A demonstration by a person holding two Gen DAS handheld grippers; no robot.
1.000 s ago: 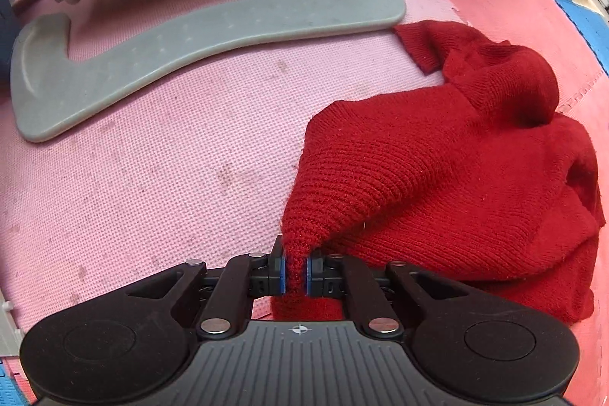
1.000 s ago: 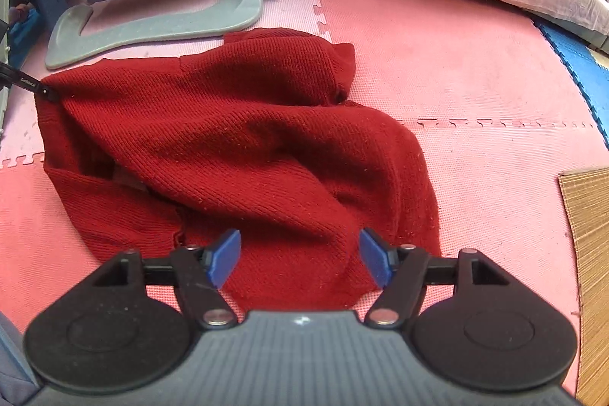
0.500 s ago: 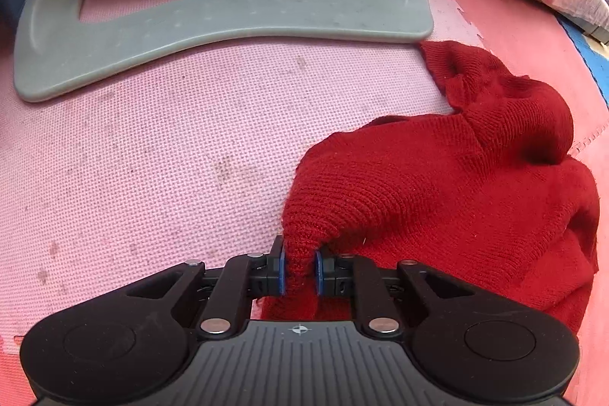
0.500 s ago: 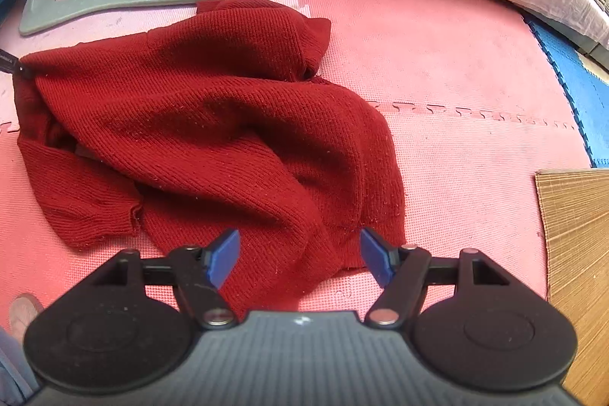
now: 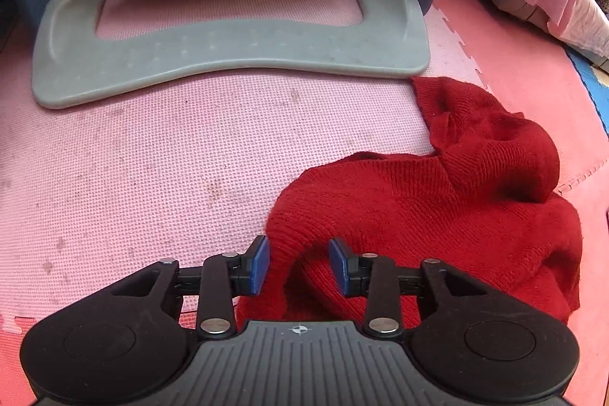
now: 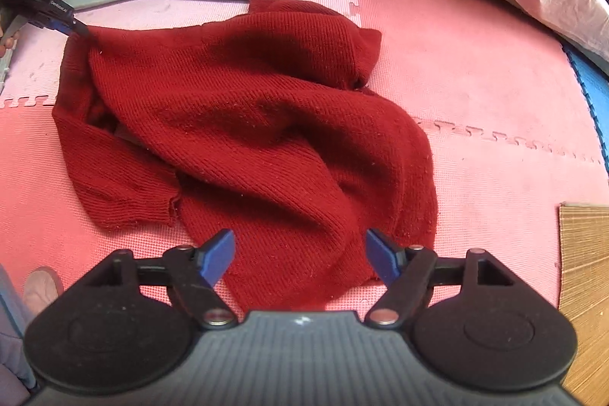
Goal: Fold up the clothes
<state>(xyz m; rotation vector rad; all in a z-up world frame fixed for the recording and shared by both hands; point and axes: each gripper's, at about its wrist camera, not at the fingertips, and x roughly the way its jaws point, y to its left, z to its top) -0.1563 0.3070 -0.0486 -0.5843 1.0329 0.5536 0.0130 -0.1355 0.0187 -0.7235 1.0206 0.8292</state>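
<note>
Lying crumpled on the pink foam mat (image 6: 475,71), the red sweater (image 6: 247,124) is flanked at one edge by the left gripper (image 5: 298,267), its jaws parted. The right gripper (image 6: 300,255) is held spread wide over the near hem.

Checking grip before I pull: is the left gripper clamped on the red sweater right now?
No: the left gripper stands open, sweater fabric lying loose between its pads.

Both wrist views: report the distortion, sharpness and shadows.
Left wrist view: fisheye bends the grey base into a curve; knit of the red sweater is sharp. Right wrist view: mat seams bow, corners vignette black, folds cast soft shadows, no glare.
</note>
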